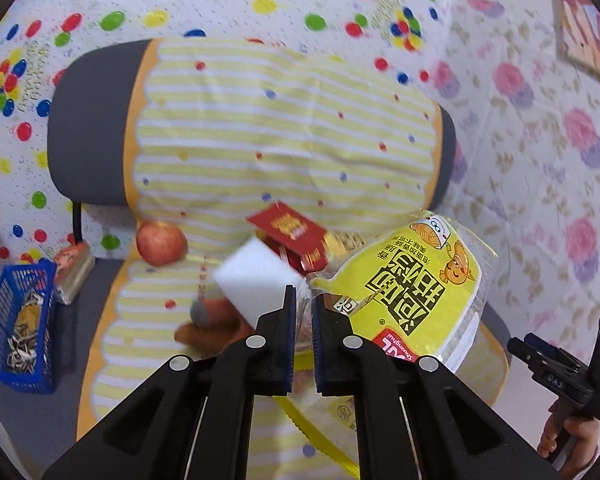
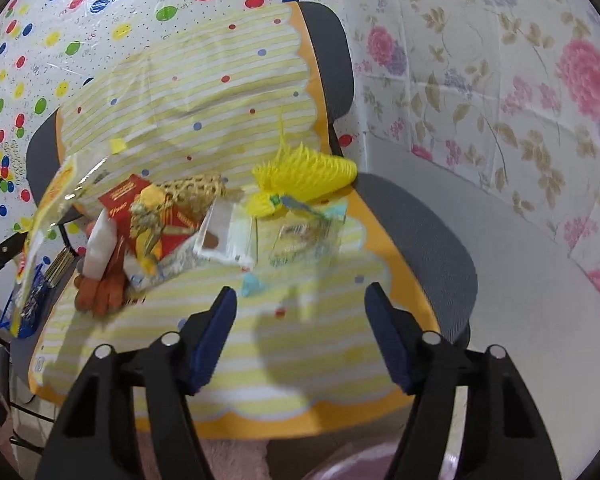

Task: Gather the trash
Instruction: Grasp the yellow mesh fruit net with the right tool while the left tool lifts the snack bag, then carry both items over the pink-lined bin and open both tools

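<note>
A: Left tool [image 1: 303, 300]?
B: Jaws nearly together, pinching the clear edge of a yellow snack wrapper [image 1: 412, 288], lifted above the chair seat.
A: Right tool [image 2: 300, 312]?
B: Wide open, nothing between the fingers, hanging over the striped cloth [image 2: 220, 360] on the chair [image 2: 432, 232].
A: Other stuff?
B: Red packet [image 2: 148, 216], white sponge block [image 1: 256, 280], yellow foam net [image 2: 308, 172] and a clear wrapper [image 2: 300, 240] all lie on the cloth. Apple [image 1: 161, 243] sits w/ them, to the left. Blue basket [image 1: 16, 320] stands beside the cloth, holding scraps.
</note>
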Demonstrator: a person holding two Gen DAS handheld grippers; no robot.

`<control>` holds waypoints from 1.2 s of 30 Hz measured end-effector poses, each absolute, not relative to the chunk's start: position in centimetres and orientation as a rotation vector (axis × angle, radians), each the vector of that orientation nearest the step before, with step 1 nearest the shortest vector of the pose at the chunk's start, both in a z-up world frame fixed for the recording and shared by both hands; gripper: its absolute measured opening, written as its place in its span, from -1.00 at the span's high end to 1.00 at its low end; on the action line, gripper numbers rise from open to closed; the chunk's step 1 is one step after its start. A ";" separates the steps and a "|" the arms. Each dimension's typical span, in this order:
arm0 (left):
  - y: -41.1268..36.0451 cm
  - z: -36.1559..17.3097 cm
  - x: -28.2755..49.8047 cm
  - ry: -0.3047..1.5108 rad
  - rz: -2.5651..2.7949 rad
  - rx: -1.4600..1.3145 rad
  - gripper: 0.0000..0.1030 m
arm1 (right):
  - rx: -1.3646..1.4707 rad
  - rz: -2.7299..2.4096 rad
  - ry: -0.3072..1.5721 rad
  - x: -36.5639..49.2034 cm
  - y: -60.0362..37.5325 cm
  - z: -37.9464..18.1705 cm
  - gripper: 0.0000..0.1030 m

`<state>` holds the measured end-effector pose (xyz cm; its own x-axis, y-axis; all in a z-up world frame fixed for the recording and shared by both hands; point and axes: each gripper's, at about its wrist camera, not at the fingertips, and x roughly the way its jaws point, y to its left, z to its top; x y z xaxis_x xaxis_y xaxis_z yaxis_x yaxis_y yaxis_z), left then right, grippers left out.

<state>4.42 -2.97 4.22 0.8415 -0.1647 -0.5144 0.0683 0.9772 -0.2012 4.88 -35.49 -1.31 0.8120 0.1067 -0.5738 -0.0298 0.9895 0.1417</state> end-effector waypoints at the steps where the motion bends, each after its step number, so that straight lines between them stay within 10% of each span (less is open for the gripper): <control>1: -2.8 4.3 4.8 0.555 -0.121 -0.186 0.85 | 0.109 0.063 0.611 5.8 -35.4 -0.9 -0.26; 15: -4.3 4.0 11.2 0.556 -0.124 -0.190 0.85 | 0.273 -0.017 0.681 19.5 -36.5 -1.3 -0.34; 20: -4.5 3.3 12.4 0.568 -0.129 -0.184 0.85 | 0.286 -0.015 0.726 22.1 -36.0 -2.5 0.82; 36: -2.5 7.8 7.2 0.466 -0.147 -0.204 0.85 | 0.158 0.059 0.333 10.7 -34.1 12.4 0.86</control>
<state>7.24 -2.49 7.79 0.8835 -0.1870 -0.4295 0.0940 0.9690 -0.2285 10.72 -34.11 12.41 0.9435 0.0839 -0.3206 -0.0318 0.9859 0.1645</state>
